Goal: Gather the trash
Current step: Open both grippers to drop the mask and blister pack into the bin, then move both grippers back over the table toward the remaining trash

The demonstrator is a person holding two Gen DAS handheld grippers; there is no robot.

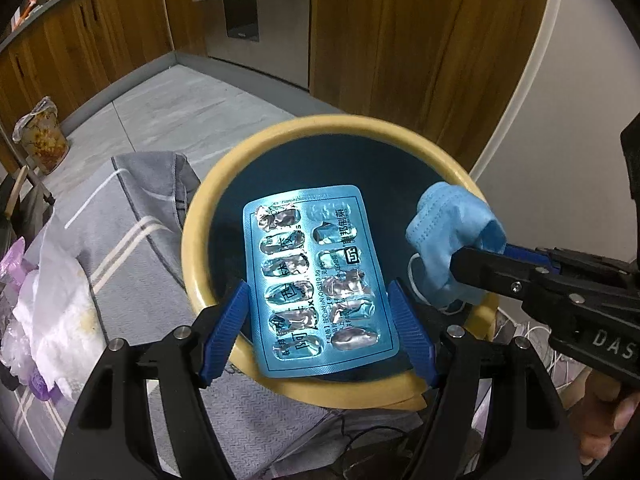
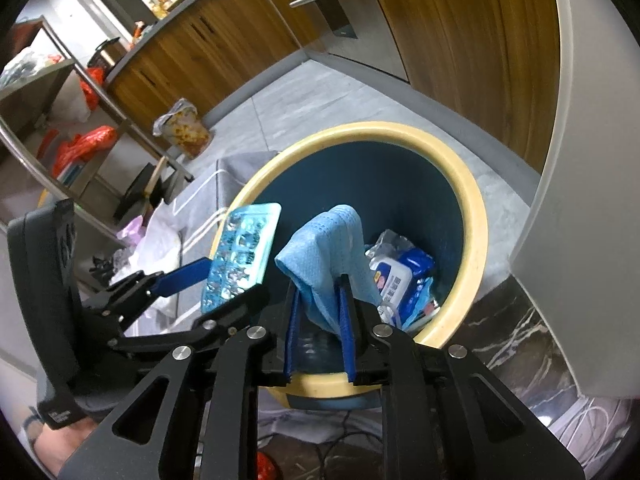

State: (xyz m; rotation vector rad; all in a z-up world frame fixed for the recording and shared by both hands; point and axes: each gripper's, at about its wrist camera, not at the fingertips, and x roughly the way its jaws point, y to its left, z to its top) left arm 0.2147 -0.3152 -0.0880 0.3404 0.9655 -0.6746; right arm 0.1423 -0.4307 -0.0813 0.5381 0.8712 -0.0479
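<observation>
Left gripper (image 1: pixel 318 328) clamped on blister pack (image 1: pixel 316 280), right gripper (image 2: pixel 320 332) loosely pinching face mask (image 2: pixel 328 256), both over bin (image 2: pixel 476 216).

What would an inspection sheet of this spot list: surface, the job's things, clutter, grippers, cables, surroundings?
Surface: grey striped cloth beside the bin.
Job's things: blister pack and blue mask, both over the bin; wipes pack inside.
Clutter: plastic bags on the cloth.
Grippers: left gripper holds the blister pack by its edges; right gripper has the mask between its fingers, grip unclear.
Cables: thin dark cable below the bin.
Surroundings: wooden cabinets, grey floor, second bin.
</observation>
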